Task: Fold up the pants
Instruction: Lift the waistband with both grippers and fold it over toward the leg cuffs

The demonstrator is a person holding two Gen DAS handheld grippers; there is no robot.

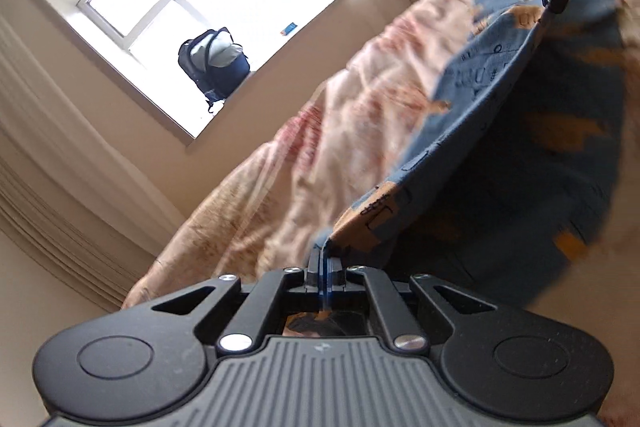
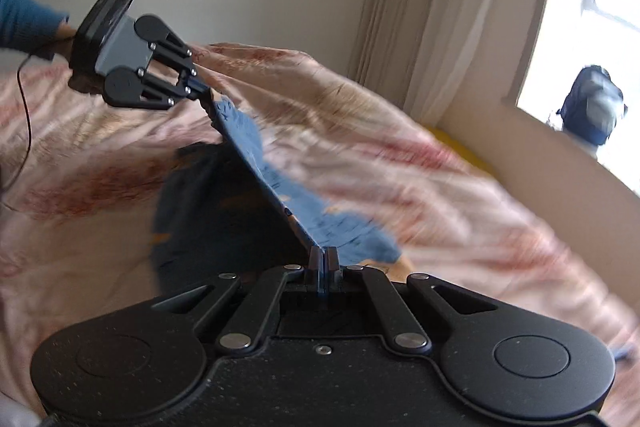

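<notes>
Blue pants (image 1: 480,75) with orange patches and dark print hang stretched between both grippers above a bed. My left gripper (image 1: 322,253) is shut on one end of the taut top edge. The right gripper (image 1: 554,5), at the upper right of the left wrist view, is shut on the other end. In the right wrist view the right gripper (image 2: 323,254) pinches the pants (image 2: 248,131), and the left gripper (image 2: 205,95) grips them at the upper left, held by a hand in a blue sleeve (image 2: 24,15). The cloth below the edge sags in shadow onto the bed.
A pink and beige patterned bedspread (image 1: 312,155) covers the bed (image 2: 420,171) under the pants. A dark backpack (image 1: 214,61) sits on the bright window sill (image 2: 592,107). Beige curtains (image 2: 440,7) hang beside the window. A black cable (image 2: 25,107) trails at the left.
</notes>
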